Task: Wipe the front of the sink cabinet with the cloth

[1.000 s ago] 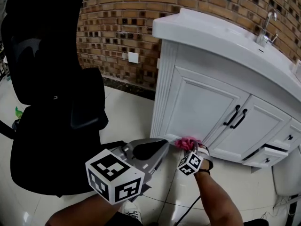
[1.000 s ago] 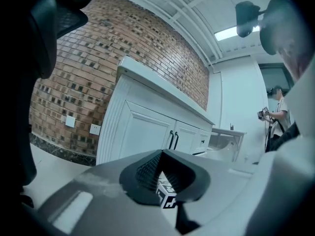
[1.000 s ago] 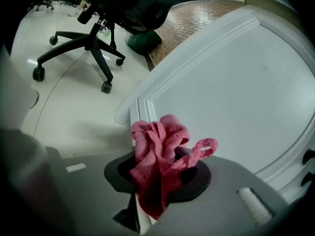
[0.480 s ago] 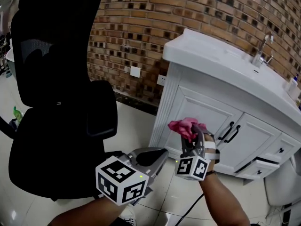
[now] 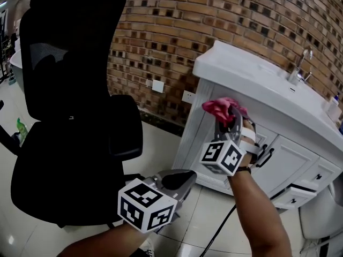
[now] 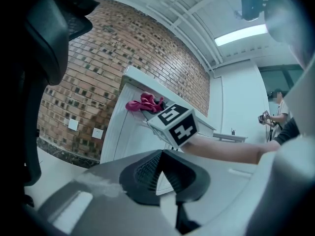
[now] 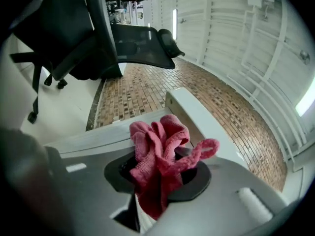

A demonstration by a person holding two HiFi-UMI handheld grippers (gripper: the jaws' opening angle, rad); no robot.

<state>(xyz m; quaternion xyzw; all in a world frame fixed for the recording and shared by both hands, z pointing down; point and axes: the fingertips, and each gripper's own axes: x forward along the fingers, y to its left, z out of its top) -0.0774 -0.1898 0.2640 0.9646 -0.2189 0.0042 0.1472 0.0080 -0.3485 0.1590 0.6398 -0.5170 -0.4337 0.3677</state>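
My right gripper (image 5: 231, 118) is clamped on the cloth (image 5: 220, 107), a crumpled pink terry rag whose looped weave bunches above the black ridged pads (image 7: 189, 178). It sits at the top left of the white sink cabinet (image 5: 194, 135), beside its fluted corner post and just under the smooth, rounded basin rim (image 5: 236, 71). My left gripper (image 5: 181, 179) hangs low over glossy floor tiles (image 5: 161, 143), its ribbed pads pressed together on nothing.
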